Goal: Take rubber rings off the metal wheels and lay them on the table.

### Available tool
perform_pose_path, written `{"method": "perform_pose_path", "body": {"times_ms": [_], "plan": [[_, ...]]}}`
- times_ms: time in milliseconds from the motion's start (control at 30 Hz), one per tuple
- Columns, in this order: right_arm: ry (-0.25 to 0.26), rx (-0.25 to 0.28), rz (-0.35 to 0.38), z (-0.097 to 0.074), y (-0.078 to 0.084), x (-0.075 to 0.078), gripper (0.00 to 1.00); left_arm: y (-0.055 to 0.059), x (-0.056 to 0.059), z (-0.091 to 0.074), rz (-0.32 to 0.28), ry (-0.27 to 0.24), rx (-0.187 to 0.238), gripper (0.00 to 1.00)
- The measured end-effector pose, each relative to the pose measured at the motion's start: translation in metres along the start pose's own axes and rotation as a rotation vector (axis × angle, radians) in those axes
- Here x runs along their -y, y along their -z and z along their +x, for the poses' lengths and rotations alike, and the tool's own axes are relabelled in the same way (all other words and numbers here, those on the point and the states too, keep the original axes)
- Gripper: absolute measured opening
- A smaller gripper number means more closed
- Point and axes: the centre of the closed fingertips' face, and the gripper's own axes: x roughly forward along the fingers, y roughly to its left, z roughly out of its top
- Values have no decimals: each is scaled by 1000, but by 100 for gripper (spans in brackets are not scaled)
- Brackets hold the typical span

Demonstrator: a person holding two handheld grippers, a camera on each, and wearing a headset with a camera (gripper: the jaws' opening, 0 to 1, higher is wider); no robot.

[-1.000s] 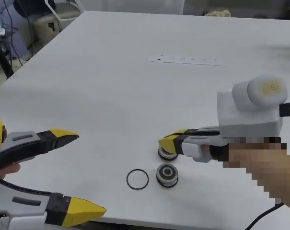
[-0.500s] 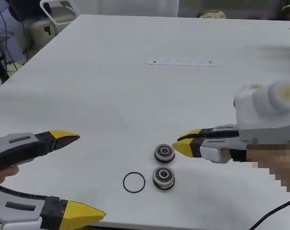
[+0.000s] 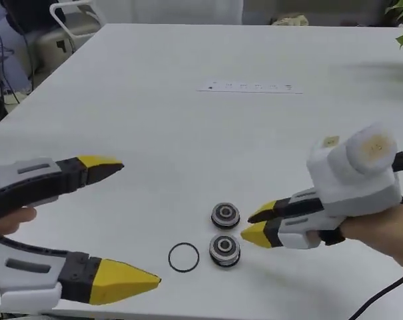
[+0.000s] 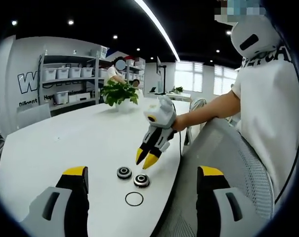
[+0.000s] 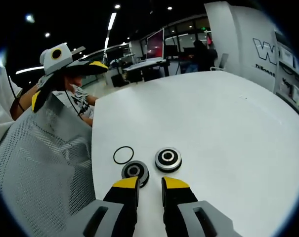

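One black rubber ring (image 3: 184,257) lies flat on the white desk (image 3: 188,127), close to its near edge and free of any wheel. Just beside it, with a small gap, stands the nearer metal wheel (image 3: 225,248). The second metal wheel (image 3: 226,215) sits just behind that one, toward the far edge, and the two are almost touching. Both wheels lie on their sides with the hub facing up. Their rims look dark, but whether a ring sits on either is too small to tell.

The right hand-held gripper (image 3: 249,227) is just beside the wheels on the side away from the ring. Its yellow tips point at them, its jaws are narrow with a slim gap, and it holds nothing. In the right gripper view the tips sit just short of both wheels, not touching.

The left hand-held gripper (image 3: 140,223) is at the near left part of the desk, well apart from the ring. Its jaws are spread wide and empty.

Far back along the desk's middle lies a thin printed strip (image 3: 251,87). A potted plant (image 4: 118,92) stands at the desk's far end in the left gripper view.
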Motion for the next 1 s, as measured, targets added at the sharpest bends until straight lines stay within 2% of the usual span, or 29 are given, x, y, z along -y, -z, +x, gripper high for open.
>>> {"method": "perform_pose_path", "body": {"times_ms": [200, 333, 433, 500, 567, 733, 900, 1000], "plan": [[-30, -52, -30, 5, 11, -6, 20, -18, 8, 13, 49, 55, -14, 90], [-43, -71, -59, 9, 14, -10, 21, -20, 12, 26, 120, 97, -60, 88], [-52, -83, -82, 11, 16, -13, 20, -22, 18, 38, 127, 149, -52, 84], [-58, -93, -98, 13, 18, -15, 21, -18, 25, 46, 121, 202, -63, 81], [-58, -100, -110, 14, 19, -15, 21, -14, 28, 55, 128, 228, -71, 78], [-63, -111, -128, 16, 21, -17, 22, -8, 33, 74, 154, 259, -109, 76], [-60, -117, -140, 17, 22, -17, 21, -3, 22, 84, 159, 245, -102, 72], [-56, -112, -148, 18, 21, -17, 20, 4, 14, 93, 156, 229, -108, 71]]}}
